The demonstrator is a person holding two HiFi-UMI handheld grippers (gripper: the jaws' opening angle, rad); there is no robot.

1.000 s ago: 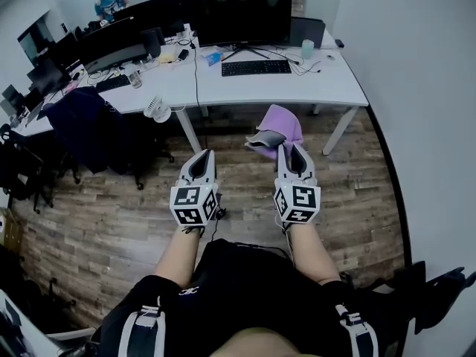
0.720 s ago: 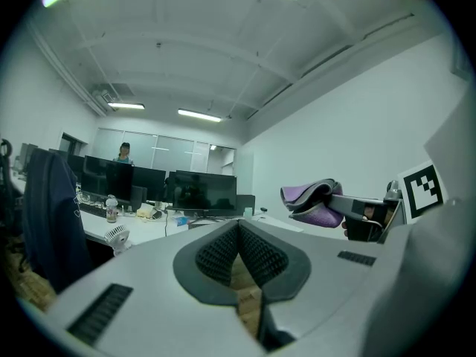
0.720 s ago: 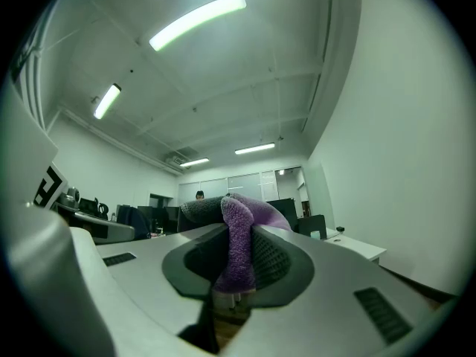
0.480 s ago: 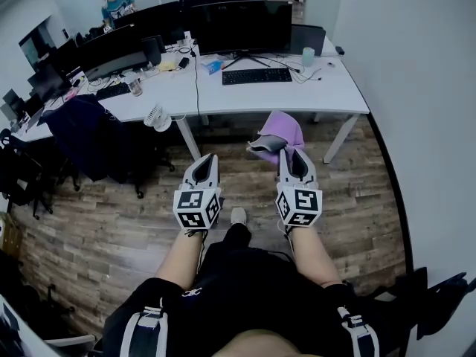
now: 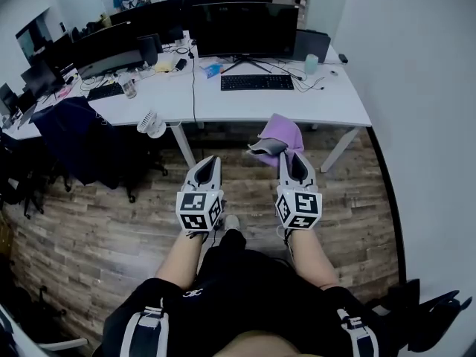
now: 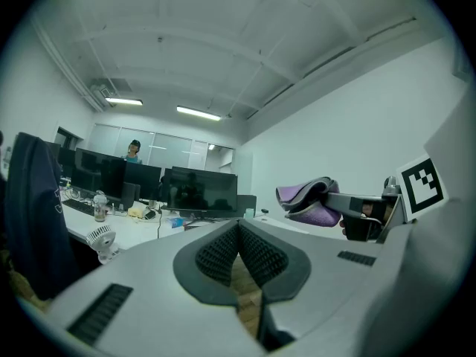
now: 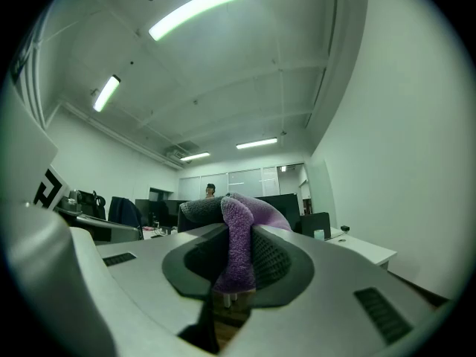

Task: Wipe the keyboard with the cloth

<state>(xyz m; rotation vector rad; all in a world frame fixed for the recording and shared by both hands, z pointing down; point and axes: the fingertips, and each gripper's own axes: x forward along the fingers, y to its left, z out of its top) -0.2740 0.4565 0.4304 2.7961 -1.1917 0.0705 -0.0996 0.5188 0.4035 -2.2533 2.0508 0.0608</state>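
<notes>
Purple fleecy cloth (image 5: 285, 129), grey on one face, is pinched in the right tool (image 5: 292, 155). Its jaws are clamped on a fold, and the rest is bunched beyond the tips. In the right gripper view the fold (image 7: 236, 251) fills the gap between the pads.

The left tool (image 5: 209, 162) sits at 9 o'clock of the right one, jaws together with nothing between them. Both are held over the wood-plank floor (image 5: 111, 214).

The long black keyboard (image 5: 257, 82) lies on the white tabletop (image 5: 327, 103) at 12 o'clock, before a wide black monitor (image 5: 242, 28) and well apart from both tools. The cloth has not reached it.

The step in hand is probably the carry to the tabletop. To do it well:
- Keep the clamp firm.
- Arrive tilted, so the bunched cloth meets the keys rather than the hard tips.
- Press lightly and stroke along the key rows.
- Keep clear of the pale cup (image 5: 311, 63) at the keyboard's 2 o'clock.
- The left tool could steady the keyboard's near edge.
</notes>
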